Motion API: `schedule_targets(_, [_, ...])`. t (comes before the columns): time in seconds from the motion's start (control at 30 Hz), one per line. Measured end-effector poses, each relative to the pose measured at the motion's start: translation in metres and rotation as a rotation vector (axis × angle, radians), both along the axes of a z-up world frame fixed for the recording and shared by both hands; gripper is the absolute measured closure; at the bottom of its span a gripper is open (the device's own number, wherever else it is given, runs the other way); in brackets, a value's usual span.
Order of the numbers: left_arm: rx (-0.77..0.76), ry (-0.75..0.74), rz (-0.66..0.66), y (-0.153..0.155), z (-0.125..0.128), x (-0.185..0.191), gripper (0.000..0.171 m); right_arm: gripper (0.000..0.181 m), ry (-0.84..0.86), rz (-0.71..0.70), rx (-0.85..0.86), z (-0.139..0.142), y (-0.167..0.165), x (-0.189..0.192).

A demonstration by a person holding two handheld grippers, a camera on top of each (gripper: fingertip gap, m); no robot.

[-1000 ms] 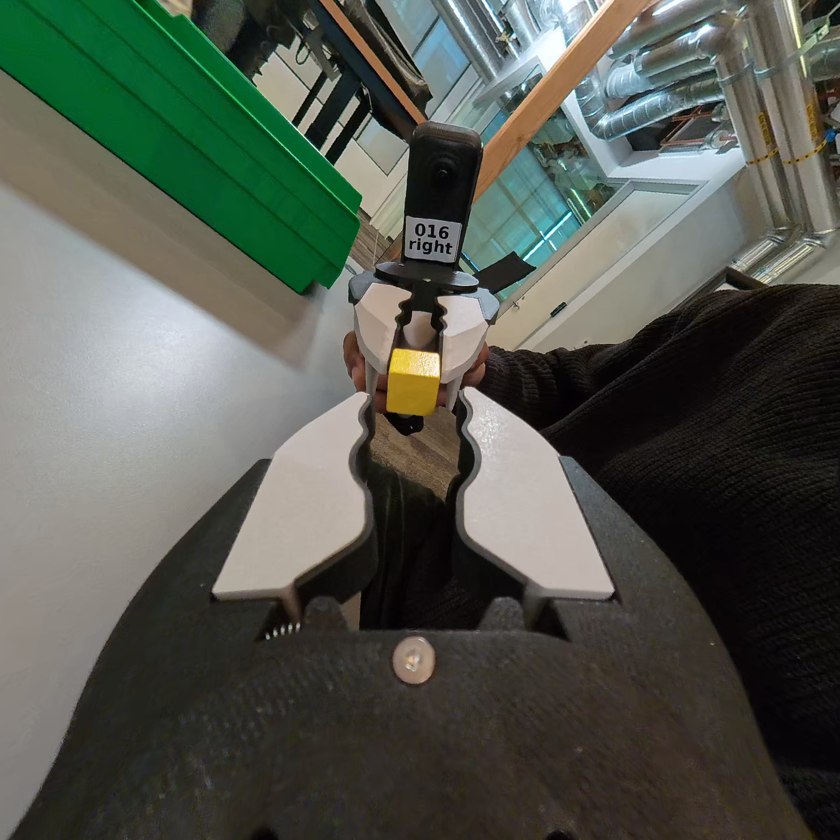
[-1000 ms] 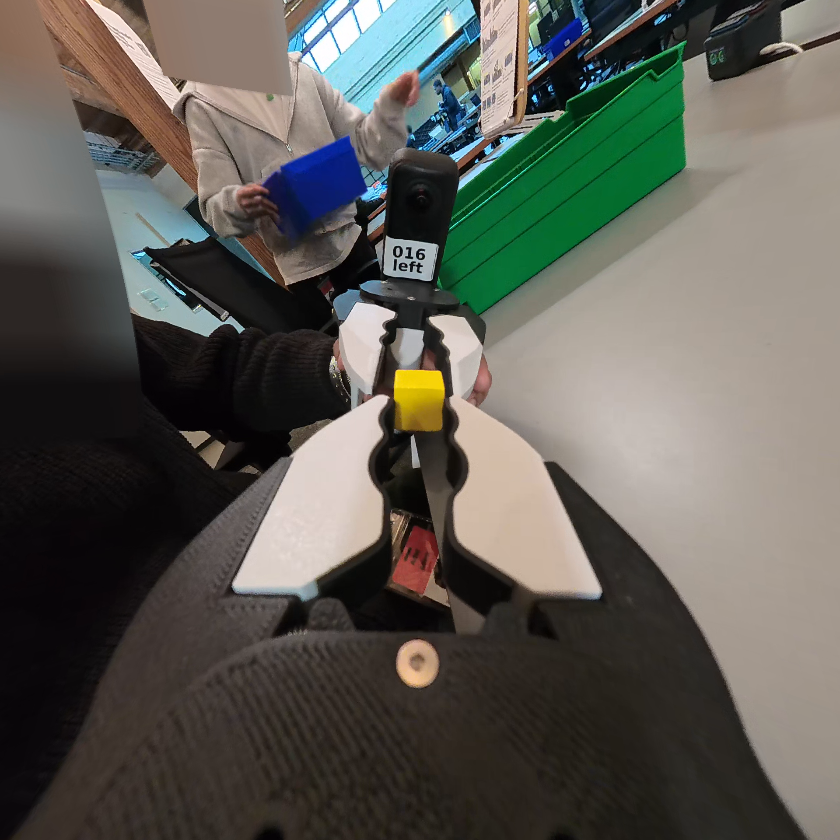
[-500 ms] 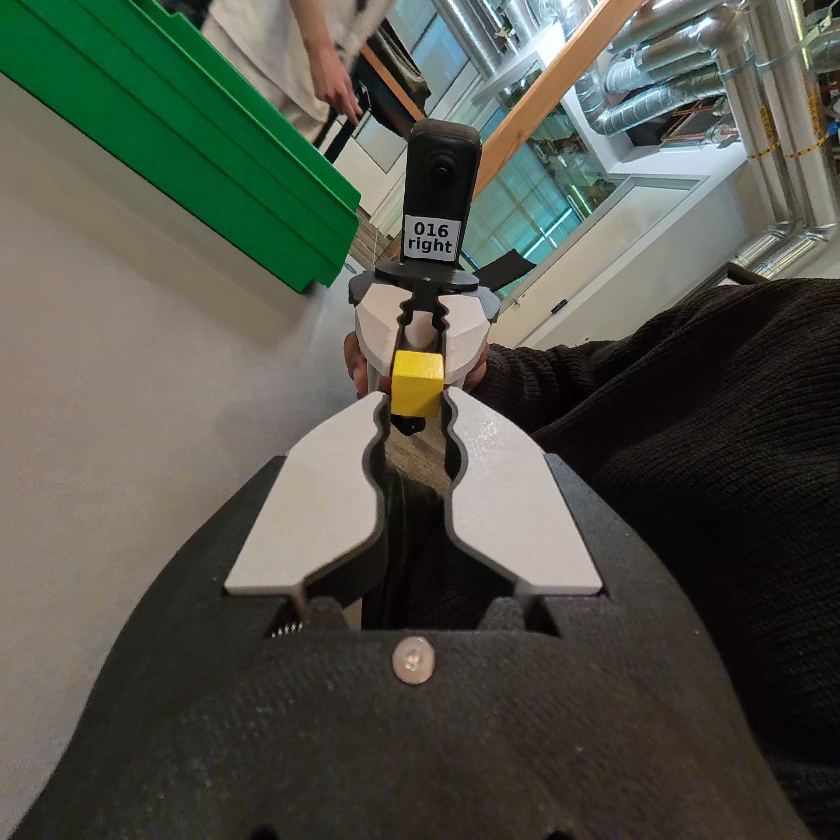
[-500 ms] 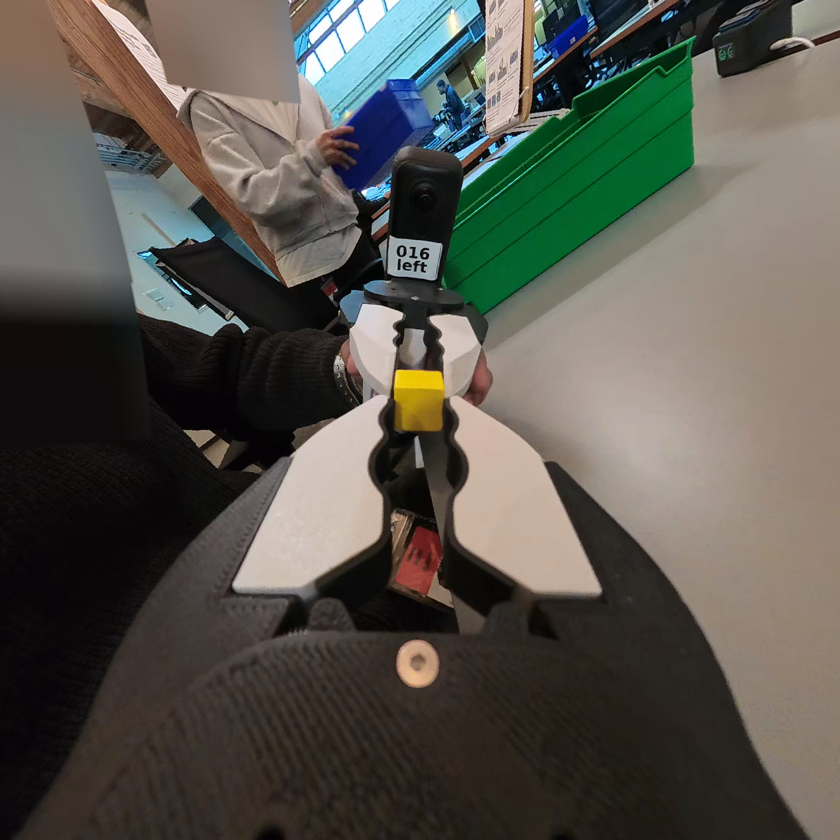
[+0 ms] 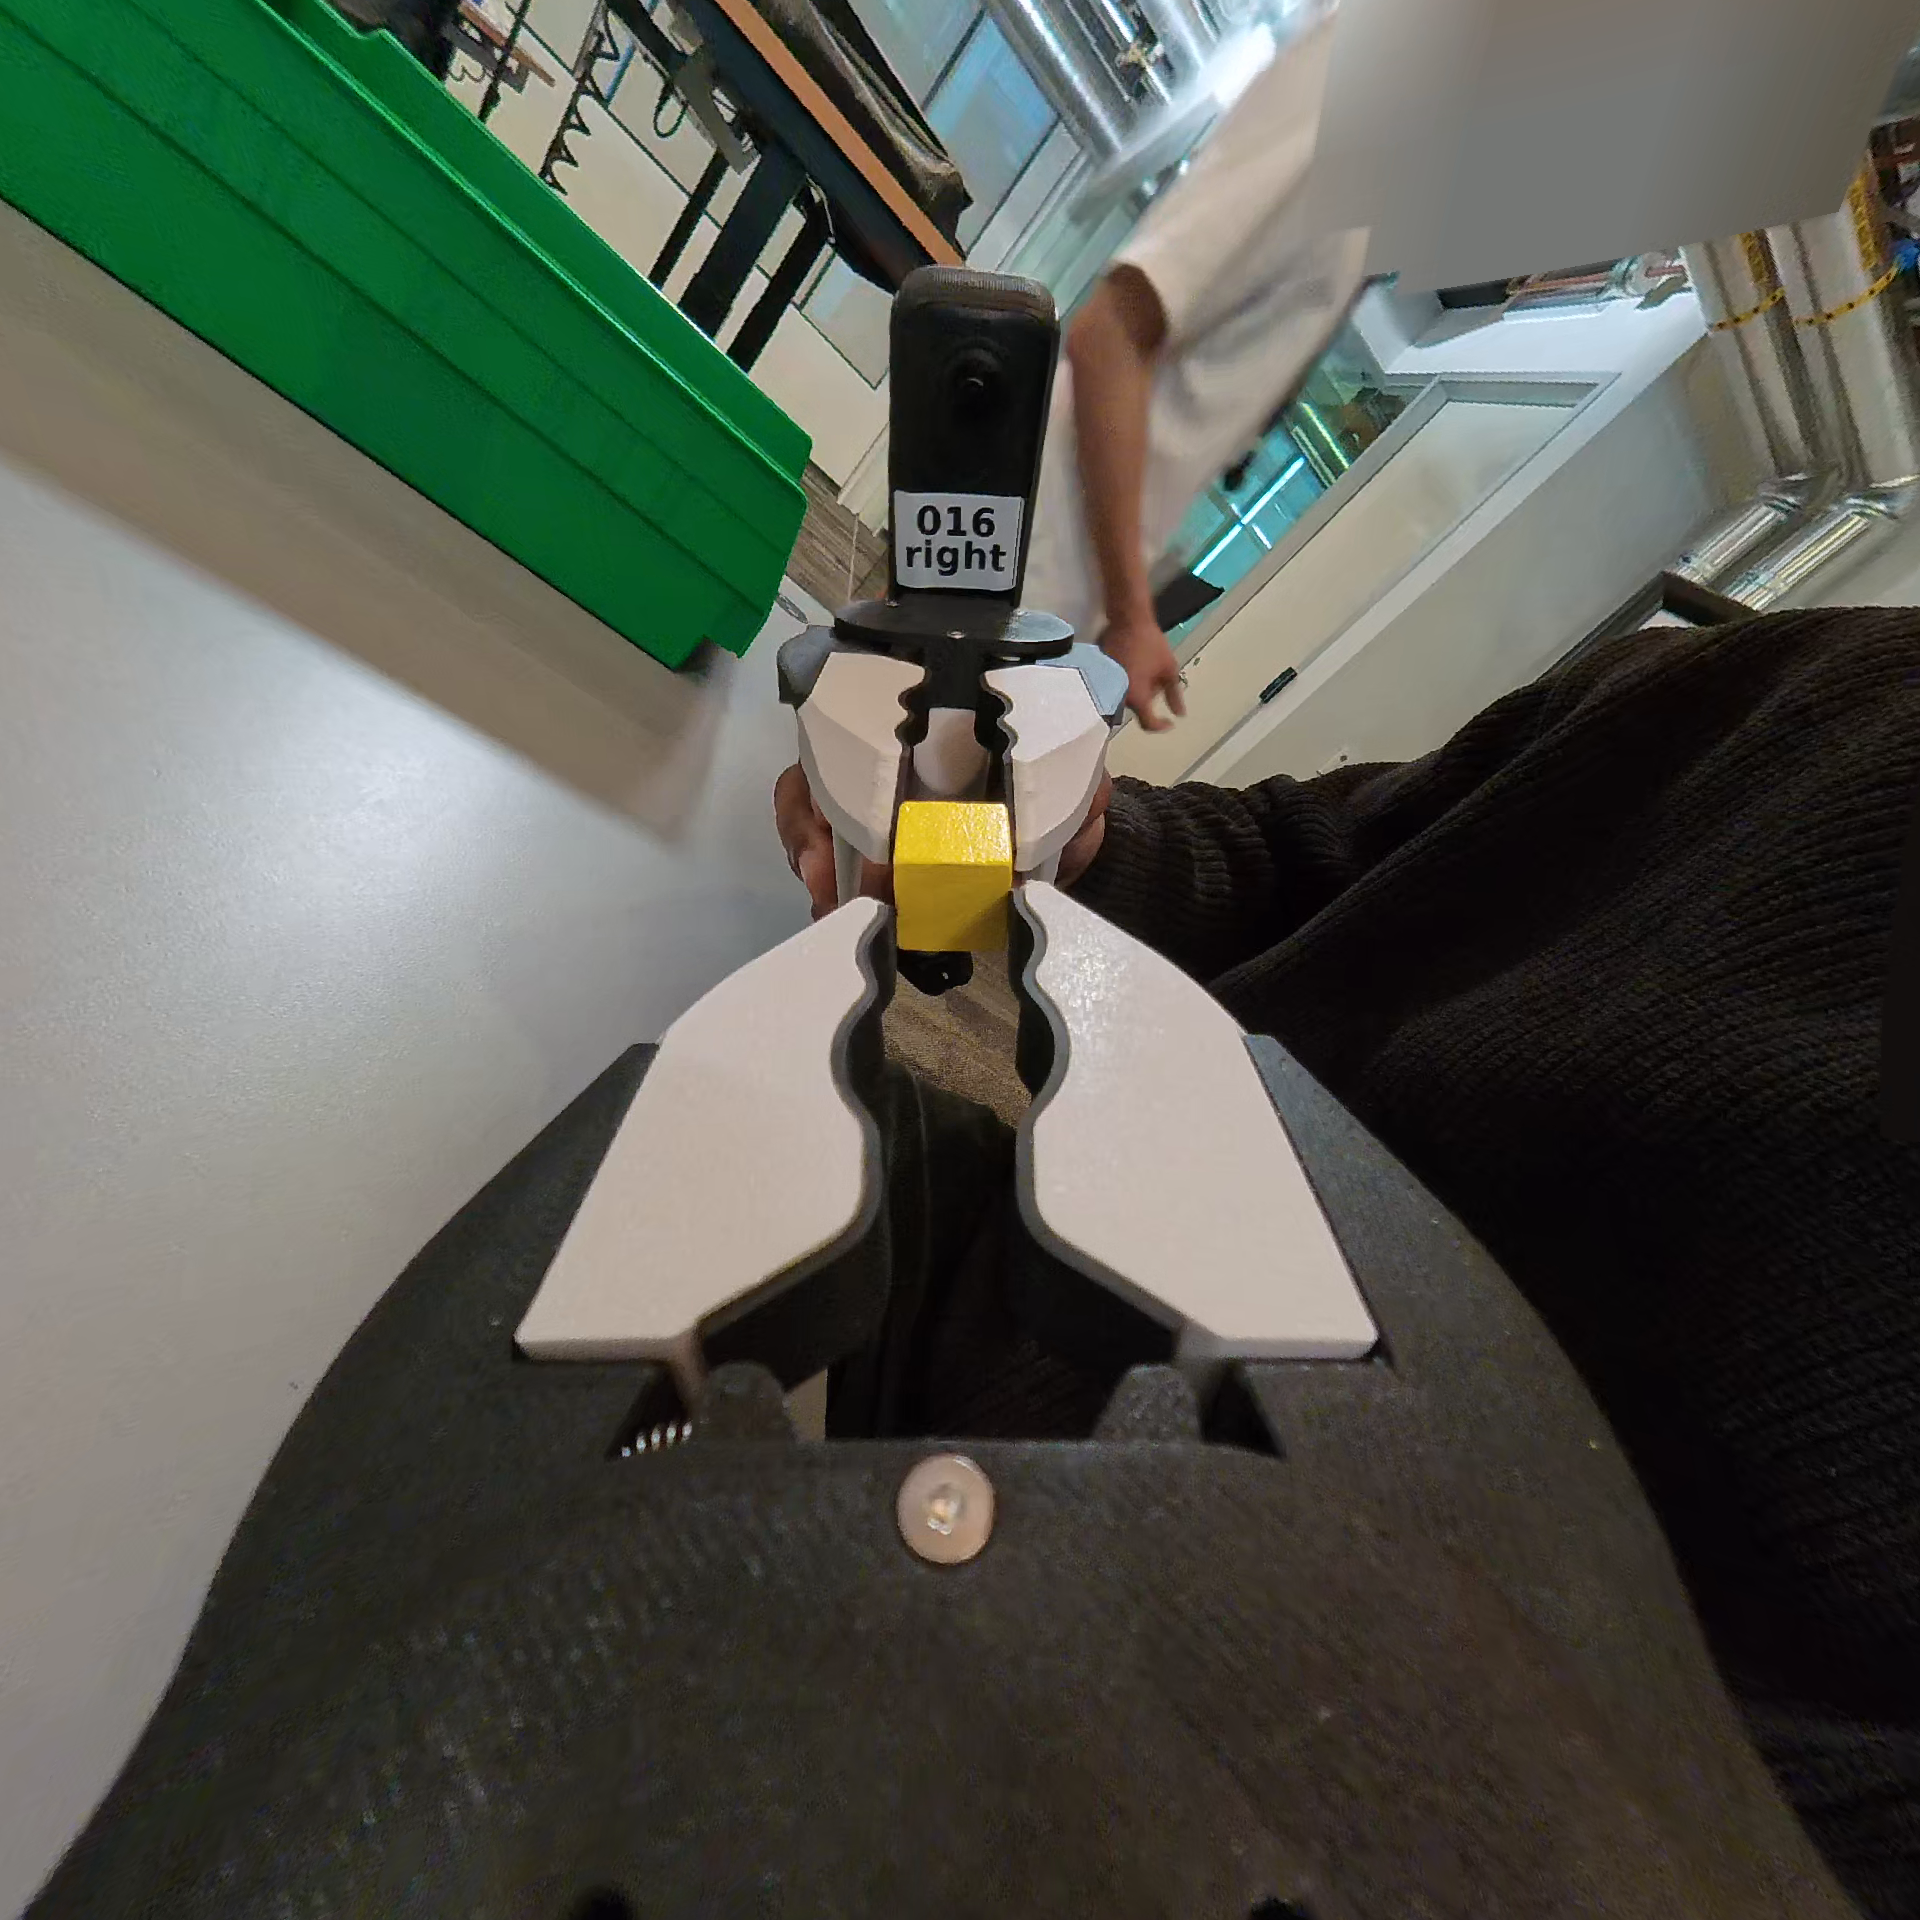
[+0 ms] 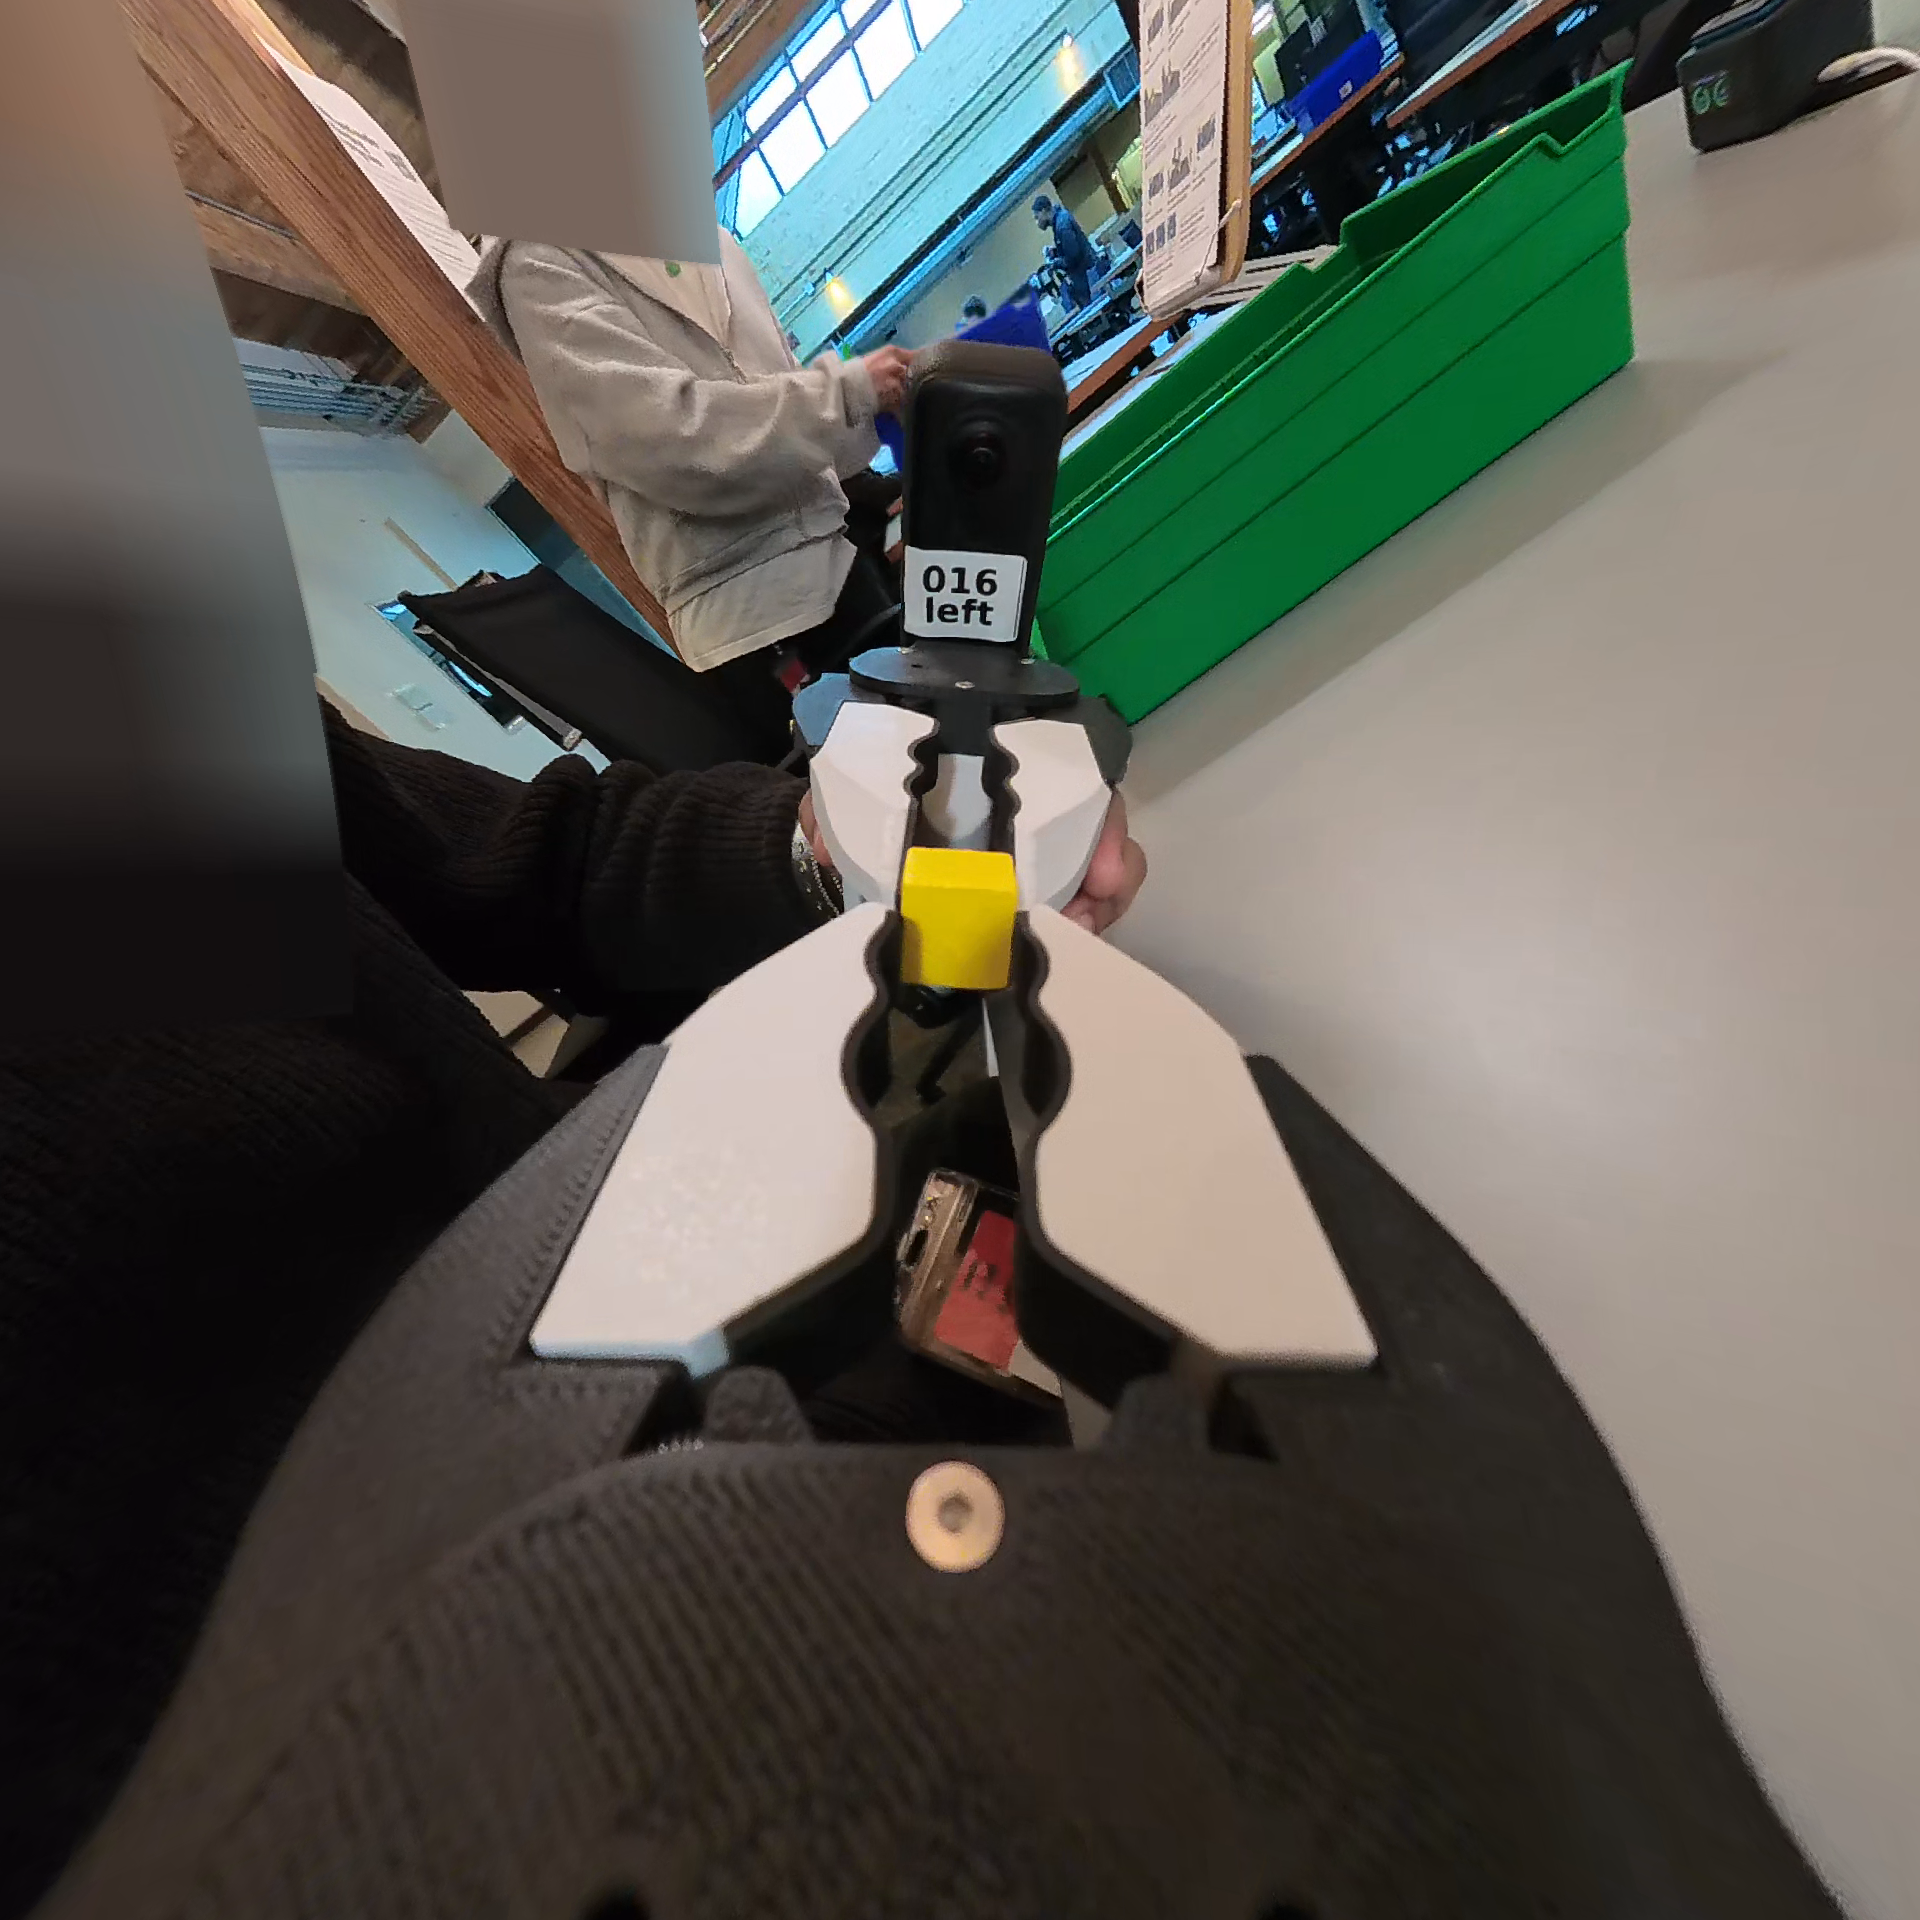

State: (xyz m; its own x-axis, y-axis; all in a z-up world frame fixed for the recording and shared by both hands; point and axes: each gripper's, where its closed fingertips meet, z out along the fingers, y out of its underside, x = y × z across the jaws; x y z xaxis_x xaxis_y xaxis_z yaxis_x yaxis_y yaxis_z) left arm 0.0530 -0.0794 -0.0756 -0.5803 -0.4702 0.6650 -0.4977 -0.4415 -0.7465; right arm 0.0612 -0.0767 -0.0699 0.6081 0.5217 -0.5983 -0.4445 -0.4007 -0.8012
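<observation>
I am closing my left gripper (image 5: 953,914) onto the yellow cube (image 5: 952,878), narrower than a second ago; my right gripper (image 6: 954,920) is still clamping it, both meeting nose to nose beside the green bins (image 6: 1340,416).

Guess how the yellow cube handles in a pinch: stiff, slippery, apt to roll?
The yellow cube is likely rigid: edges look crisp where the right hand-held gripper pinches it. Flat faces, so probably won't roll. Smooth painted finish might slip slightly; looks small, probably light.
</observation>
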Motion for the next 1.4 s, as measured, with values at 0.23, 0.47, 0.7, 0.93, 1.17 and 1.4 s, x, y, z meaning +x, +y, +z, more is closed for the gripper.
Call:
schedule_targets(0.23, [0.000,0.000,-0.001,0.000,0.000,0.000,0.151,0.160,-0.028,0.001,0.005,-0.001,0.000,-0.001])
schedule_targets(0.47, [0.000,0.002,0.000,0.001,0.000,0.000,0.151,0.160,-0.032,0.004,-0.003,-0.002,0.000,-0.002])
schedule_targets(0.7, [-0.003,0.005,0.001,0.001,0.000,0.000,0.151,0.160,-0.040,0.002,-0.007,-0.003,0.000,-0.001])
schedule_targets(0.93, [0.008,0.027,0.010,0.000,-0.004,0.003,0.135,0.161,-0.037,-0.021,-0.008,-0.003,0.001,0.004])
schedule_targets(1.17, [0.047,0.041,0.000,-0.004,-0.010,0.002,0.128,0.161,-0.052,-0.038,0.004,0.001,0.001,0.009])
schedule_targets(1.4, [0.035,0.052,0.006,-0.001,-0.011,0.003,0.128,0.160,-0.297,-0.391,0.159,0.079,-0.026,0.134])
